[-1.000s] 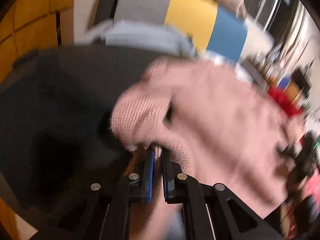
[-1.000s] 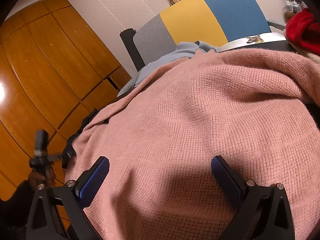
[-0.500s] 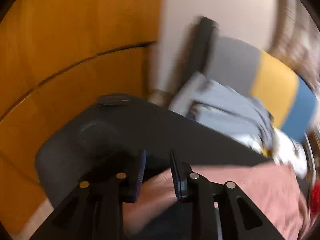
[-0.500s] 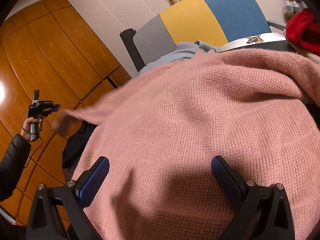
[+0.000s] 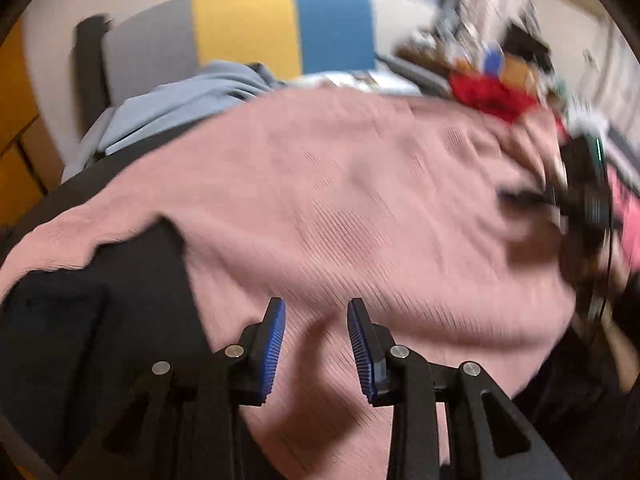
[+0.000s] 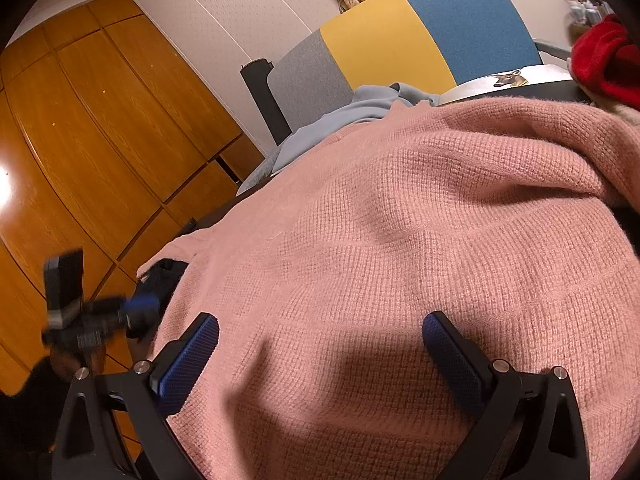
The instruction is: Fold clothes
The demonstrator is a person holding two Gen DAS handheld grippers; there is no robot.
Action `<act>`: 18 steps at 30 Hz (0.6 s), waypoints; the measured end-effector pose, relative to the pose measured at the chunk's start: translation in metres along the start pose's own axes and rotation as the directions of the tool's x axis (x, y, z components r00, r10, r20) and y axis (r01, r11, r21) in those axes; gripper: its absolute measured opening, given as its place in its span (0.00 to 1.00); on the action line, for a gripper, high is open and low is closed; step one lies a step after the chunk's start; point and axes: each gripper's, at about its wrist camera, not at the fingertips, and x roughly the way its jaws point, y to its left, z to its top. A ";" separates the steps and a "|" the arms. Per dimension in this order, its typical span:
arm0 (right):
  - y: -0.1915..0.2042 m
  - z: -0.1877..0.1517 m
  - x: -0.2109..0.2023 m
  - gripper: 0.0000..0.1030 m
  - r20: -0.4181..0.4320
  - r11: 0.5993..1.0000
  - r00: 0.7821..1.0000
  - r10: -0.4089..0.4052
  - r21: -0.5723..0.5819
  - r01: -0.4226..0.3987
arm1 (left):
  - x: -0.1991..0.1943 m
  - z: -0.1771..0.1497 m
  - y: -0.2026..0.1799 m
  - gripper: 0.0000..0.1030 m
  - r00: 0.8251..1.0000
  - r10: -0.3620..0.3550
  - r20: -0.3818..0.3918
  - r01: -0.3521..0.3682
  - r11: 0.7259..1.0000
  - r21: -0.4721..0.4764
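A pink knitted sweater (image 5: 360, 208) lies spread over a dark surface (image 5: 100, 320); it fills most of the right wrist view (image 6: 420, 240). My left gripper (image 5: 316, 320) is open and empty, its blue pads just above the sweater's near edge. My right gripper (image 6: 320, 340) is open wide and empty, hovering over the sweater's near part. The left gripper also shows, blurred, at the left of the right wrist view (image 6: 100, 316), and the right gripper, blurred, at the right of the left wrist view (image 5: 580, 200).
A light blue garment (image 6: 360, 112) lies behind the sweater, against a grey, yellow and blue chair back (image 6: 400, 40). A red garment (image 6: 604, 60) lies at the far right. Orange wooden cupboard doors (image 6: 100, 140) stand to the left.
My left gripper let go of the sweater's edge, opened, and swung back to face the sweater. The lifted flap now lies flat. The right gripper has stayed still and open.
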 end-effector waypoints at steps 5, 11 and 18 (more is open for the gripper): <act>0.001 0.000 0.000 1.00 0.003 1.000 1.000 0.001 0.001 -0.001 | -0.012 -0.023 0.013 0.32 0.999 0.004 -0.053 -0.007 0.997 -0.071; 0.002 0.001 0.002 1.00 -0.003 1.000 1.000 -0.010 -0.001 0.010 | -0.008 -0.051 0.014 0.33 0.992 -0.030 -0.119 0.010 0.986 -0.168; 0.004 0.002 0.004 1.00 -0.012 1.000 1.000 -0.024 -0.006 0.023 | -0.012 -0.050 0.007 0.35 0.992 -0.029 -0.119 0.005 0.980 -0.198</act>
